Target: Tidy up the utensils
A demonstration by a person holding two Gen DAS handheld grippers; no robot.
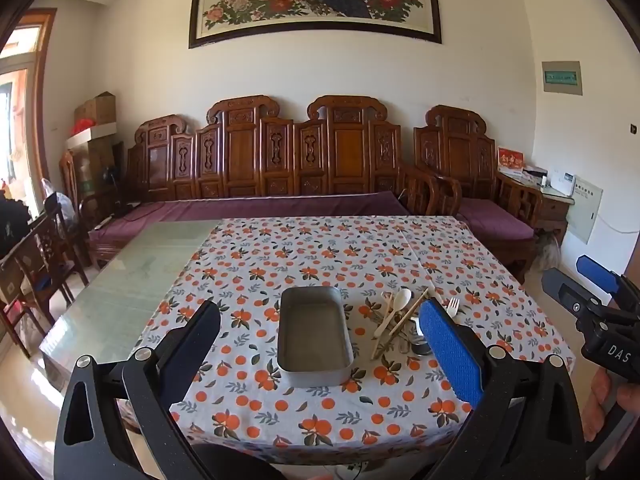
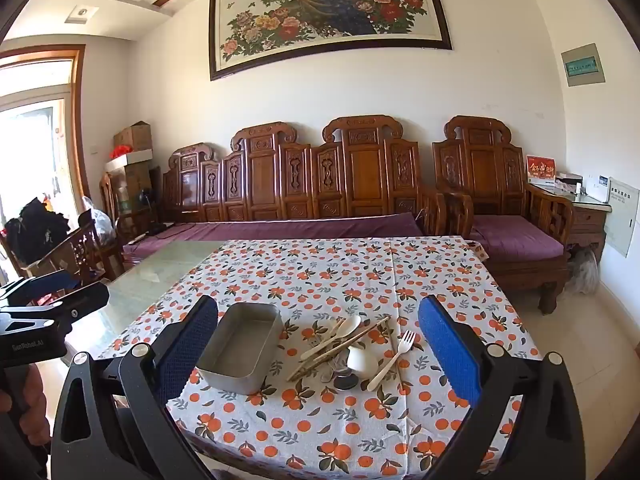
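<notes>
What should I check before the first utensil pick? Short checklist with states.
1. Left gripper jaws open, nothing held: ok.
2. Right gripper jaws open, nothing held: ok.
3. Metal tray has nothing in it: ok.
4. Utensil pile lies beside the tray, on the tablecloth: ok.
5. Fork at the pile's edge, largely free of the others: ok.
6. Chopsticks separable from the spoons: cannot tell, they overlap.

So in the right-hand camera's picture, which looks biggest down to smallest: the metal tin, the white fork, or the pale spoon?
1. Metal tin, clearly largest.
2. White fork and pale spoon look about alike in length; the pile partly hides the spoon, so I won't rank them.
</notes>
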